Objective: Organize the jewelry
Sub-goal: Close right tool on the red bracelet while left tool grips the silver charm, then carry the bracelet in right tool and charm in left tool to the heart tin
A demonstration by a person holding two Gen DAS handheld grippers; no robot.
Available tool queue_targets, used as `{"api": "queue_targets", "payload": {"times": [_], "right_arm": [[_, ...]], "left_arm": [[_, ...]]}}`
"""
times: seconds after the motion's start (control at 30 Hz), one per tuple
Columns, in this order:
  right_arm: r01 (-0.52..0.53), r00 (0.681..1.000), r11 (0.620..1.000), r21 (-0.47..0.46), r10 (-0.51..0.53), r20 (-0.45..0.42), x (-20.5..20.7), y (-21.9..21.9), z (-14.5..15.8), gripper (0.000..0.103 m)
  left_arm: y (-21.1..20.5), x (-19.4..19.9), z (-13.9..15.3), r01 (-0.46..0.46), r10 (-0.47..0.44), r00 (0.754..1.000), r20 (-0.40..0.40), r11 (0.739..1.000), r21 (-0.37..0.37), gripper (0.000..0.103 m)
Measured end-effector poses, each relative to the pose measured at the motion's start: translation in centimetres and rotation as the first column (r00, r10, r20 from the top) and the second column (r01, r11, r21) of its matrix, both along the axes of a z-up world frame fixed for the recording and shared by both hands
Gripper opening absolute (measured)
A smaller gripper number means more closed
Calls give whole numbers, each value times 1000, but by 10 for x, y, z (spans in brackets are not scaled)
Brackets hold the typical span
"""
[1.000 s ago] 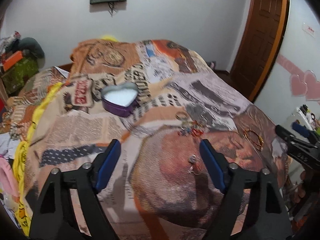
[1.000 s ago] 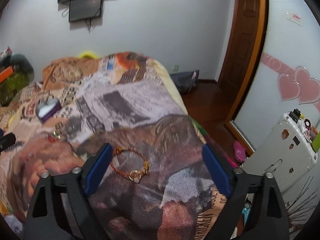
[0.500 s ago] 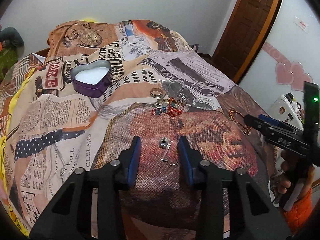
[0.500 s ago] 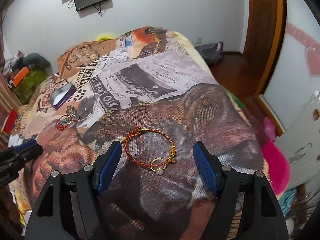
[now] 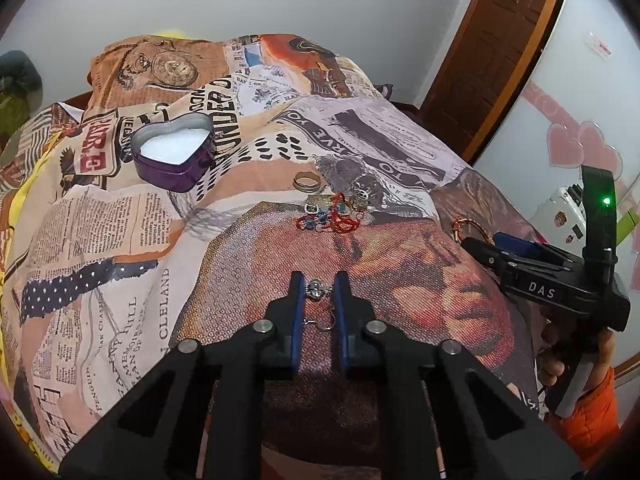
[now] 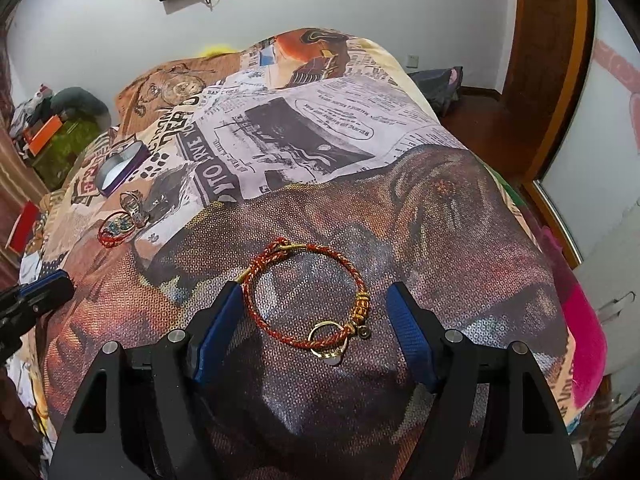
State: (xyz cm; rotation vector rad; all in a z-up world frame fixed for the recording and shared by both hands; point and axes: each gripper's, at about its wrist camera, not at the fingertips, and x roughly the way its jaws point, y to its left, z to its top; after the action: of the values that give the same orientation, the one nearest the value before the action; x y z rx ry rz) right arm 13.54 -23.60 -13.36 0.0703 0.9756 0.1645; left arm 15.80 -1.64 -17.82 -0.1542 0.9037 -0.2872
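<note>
Pinching a silver earring on the bed, the left gripper is nearly closed; the right gripper gapes around the red braided bracelet. With the heart-shaped tin empty, sorting seems barely begun.

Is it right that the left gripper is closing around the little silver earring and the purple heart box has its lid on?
Not quite. The left wrist view shows the purple heart box open, no lid on it, white lining showing. The rest holds: the left gripper has narrowed around the silver earring.
</note>
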Motion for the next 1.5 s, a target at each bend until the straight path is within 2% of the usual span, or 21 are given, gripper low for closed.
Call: {"api": "queue_targets", "payload": {"times": [0.1,0.17,0.33,0.53,0.87,1.2,1.5], "right_arm": [[-1,1000,1000,2,1,4,1,1,-1,70],[-6,1000,1000,8,6,9,0,1,-2,63],[-54,999,999,6,54,9,2,10,-1,36],[-96,995,995,18,96,-1,6,15,0,11],[-91,996,996,12,91,26,9,18,13,9],[-118,982,993,9,115,150,10,34,60,9],[-204,939,979,22,189,288,20,78,111,9]], "left_arm": [[-1,0,0,0,0,1000,4,1000,5,12],[-1,0,0,1,-1,1000,7,1000,8,12],[-1,0,1,-3,3,1000,8,1000,6,12],[-3,-2,2,-3,3,1000,19,1000,10,12],[2,-4,17,-14,13,998,68,1000,5,12],[28,-2,48,-68,70,983,168,997,-19,12],[64,16,67,-136,133,965,227,991,-1,12]]}}
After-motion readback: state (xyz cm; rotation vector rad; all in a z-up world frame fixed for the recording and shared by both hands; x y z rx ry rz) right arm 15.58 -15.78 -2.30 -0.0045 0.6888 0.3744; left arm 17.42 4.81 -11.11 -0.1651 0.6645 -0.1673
